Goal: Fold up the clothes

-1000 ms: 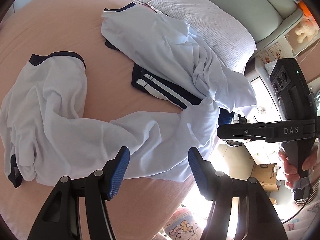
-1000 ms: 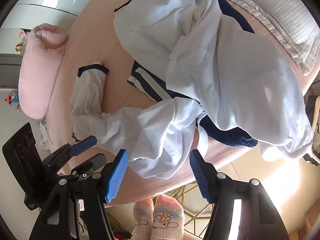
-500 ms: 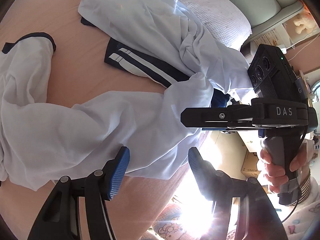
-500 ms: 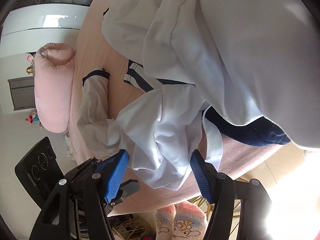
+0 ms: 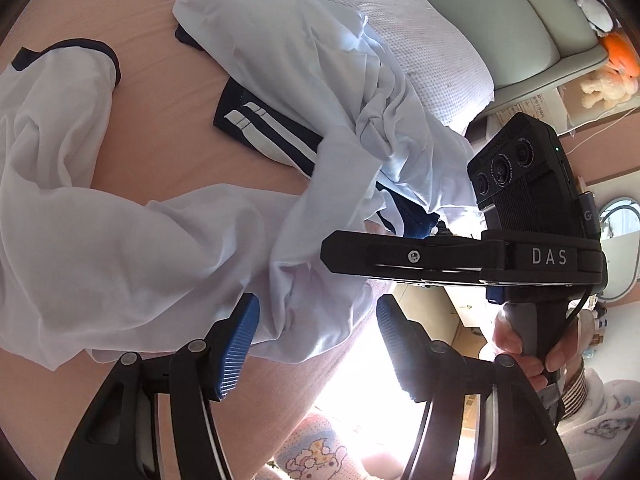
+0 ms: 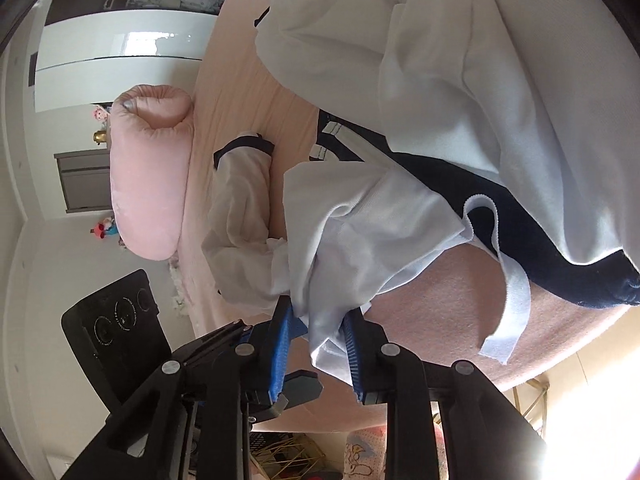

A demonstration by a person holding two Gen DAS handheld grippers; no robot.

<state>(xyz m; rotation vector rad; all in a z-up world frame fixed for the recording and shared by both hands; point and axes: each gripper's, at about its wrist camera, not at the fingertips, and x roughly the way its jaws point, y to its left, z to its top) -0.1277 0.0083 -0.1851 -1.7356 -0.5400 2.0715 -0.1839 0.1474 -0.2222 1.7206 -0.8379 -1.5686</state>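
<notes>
A crumpled white top with navy cuffs and a navy striped collar lies on the pink bed. My left gripper is open, its blue pads on either side of the garment's hanging hem at the bed edge. My right gripper is shut on a bunched fold of the white top at the bed edge; it also shows in the left wrist view, just right of the fold. A navy-edged sleeve lies further back.
A white textured quilt and a grey-green headboard lie beyond the top. A pink bolster pillow lies on the far side of the bed. The bed edge drops to the floor below both grippers.
My right gripper has closed on the hem fold; it was open half a second ago. My left gripper has moved closer to the hem, still open.
</notes>
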